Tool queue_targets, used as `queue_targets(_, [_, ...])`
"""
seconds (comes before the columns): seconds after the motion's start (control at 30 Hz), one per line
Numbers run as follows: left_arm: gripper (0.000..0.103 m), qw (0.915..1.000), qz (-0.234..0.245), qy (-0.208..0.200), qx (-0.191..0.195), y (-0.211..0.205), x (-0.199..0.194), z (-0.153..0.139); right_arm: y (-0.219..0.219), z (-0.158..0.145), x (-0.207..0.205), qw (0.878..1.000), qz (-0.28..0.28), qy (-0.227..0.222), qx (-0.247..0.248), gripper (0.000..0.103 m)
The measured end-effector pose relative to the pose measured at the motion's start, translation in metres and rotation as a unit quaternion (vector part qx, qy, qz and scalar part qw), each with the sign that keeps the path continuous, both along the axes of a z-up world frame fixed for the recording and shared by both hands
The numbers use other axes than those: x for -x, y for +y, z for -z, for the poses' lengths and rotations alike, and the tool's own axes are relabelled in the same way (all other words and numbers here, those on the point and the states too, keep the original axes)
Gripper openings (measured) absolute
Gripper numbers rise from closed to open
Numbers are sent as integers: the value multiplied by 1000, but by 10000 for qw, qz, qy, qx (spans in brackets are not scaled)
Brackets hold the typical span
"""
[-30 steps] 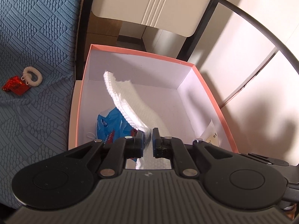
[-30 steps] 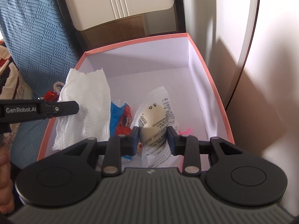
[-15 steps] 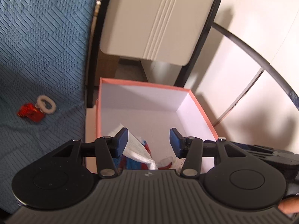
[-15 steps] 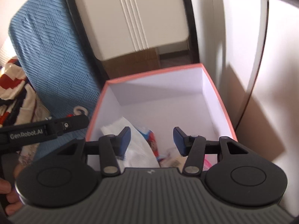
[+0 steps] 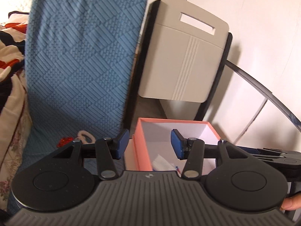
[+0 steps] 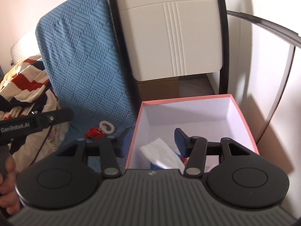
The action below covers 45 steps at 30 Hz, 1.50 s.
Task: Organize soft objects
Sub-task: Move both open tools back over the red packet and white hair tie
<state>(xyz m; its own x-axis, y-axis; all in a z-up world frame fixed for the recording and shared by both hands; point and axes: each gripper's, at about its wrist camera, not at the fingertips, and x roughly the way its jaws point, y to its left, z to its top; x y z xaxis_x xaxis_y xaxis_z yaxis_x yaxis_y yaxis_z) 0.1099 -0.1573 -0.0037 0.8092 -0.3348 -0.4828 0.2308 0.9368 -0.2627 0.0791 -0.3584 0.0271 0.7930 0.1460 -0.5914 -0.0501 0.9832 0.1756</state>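
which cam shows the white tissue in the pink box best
The right wrist view: it looks down into the pink box, so the white tissue shows as a broad sheet on the floor. The left wrist view catches only a small white patch behind the box's near wall.

Left gripper [image 5: 149,144] raised, level, jaws spread wide and empty, a fingertip of the holding hand [image 5: 290,204] showing at its lower right edge; right gripper [image 6: 153,141] likewise raised, jaws wide apart, nothing between the blue pads [image 6: 179,141]; left hand [image 6: 6,177] curled round its handle.
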Motion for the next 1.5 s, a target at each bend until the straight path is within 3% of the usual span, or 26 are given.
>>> queue_targets(0.33, [55, 9996, -247, -157, 33, 59, 27, -1, 63, 9, 4, 9994, -315, 74, 146, 53])
queue_targets(0.77, [55, 9980, -617, 127, -89, 124, 36, 49, 131, 45, 4, 9973, -605, 378, 151, 53])
queue_targets(0.97, [55, 9970, -730, 240, -126, 137, 36, 72, 158, 64, 3, 9955, -762, 513, 241, 53])
queue_targets(1.5, [55, 9975, -638, 288, 54, 155, 26, 107, 185, 101, 15, 9959, -370, 746, 365, 53])
